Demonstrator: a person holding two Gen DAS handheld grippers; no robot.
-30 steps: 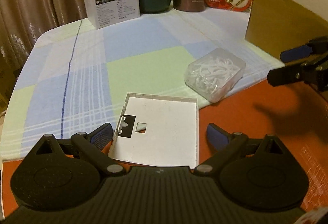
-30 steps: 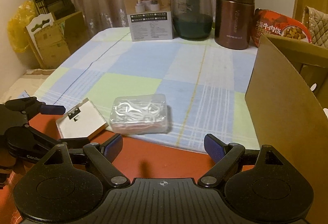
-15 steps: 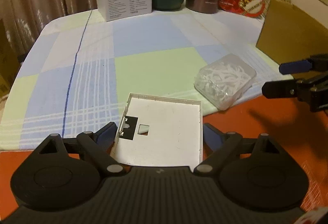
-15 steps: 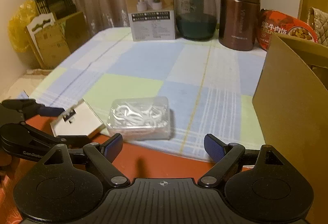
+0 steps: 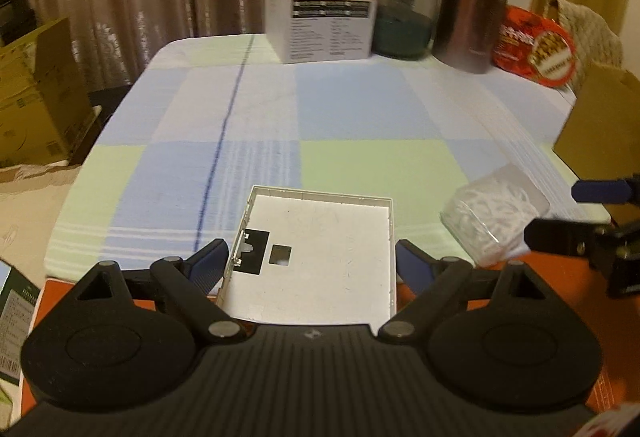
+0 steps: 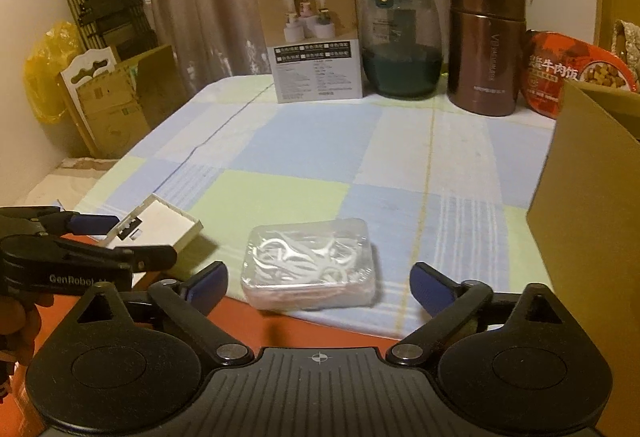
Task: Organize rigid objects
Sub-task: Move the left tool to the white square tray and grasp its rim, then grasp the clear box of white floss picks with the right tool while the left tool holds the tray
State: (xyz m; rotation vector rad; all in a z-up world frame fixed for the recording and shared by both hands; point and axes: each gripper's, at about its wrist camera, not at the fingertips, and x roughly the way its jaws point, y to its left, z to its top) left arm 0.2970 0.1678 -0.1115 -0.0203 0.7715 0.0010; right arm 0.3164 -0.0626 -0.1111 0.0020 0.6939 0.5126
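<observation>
A flat white square tray (image 5: 316,253) lies on the table's near edge, between the open fingers of my left gripper (image 5: 314,267); whether the pads touch it is unclear. It also shows in the right wrist view (image 6: 160,225). A clear plastic box of white floss picks (image 6: 310,263) lies just ahead of my open right gripper (image 6: 318,285), between its fingers' line; it shows at right in the left wrist view (image 5: 494,213). The right gripper (image 5: 580,215) appears at the right edge of the left wrist view.
At the table's far edge stand a white product box (image 6: 316,41), a green glass jar (image 6: 402,41), a brown metal flask (image 6: 486,45) and a red food bowl (image 6: 576,77). A cardboard box (image 6: 592,205) stands at right. The near surface is orange (image 6: 304,329).
Both grippers have moved forward: the white tray now lies further in between the left fingers, and the floss box is closer to the right fingers.
</observation>
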